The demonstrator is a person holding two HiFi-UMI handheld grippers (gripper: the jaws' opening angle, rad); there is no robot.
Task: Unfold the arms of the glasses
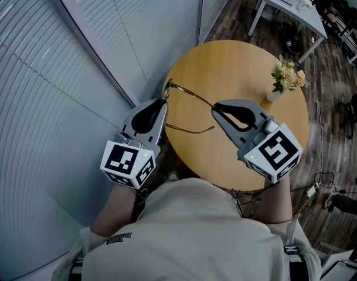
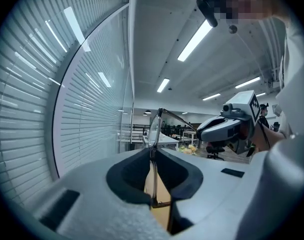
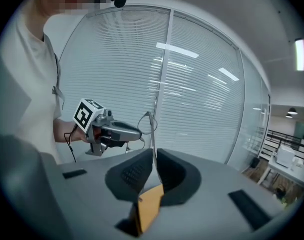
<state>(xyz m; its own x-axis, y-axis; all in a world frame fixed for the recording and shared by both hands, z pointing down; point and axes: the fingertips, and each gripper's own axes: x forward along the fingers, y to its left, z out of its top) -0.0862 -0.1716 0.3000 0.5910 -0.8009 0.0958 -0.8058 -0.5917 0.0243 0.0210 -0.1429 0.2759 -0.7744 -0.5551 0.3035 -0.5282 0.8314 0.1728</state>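
Pinching: left gripper (image 1: 164,101) fingers closed narrow on the front rim of the wire-framed glasses (image 2: 152,129); right gripper (image 1: 214,111) fingers closed on one temple arm. Glasses held mid-frame over the left edge of the round wooden table (image 1: 237,69). Flower vase (image 1: 286,78) right. Slatted blinds (image 1: 61,69) left; wood floor (image 1: 330,69) right.
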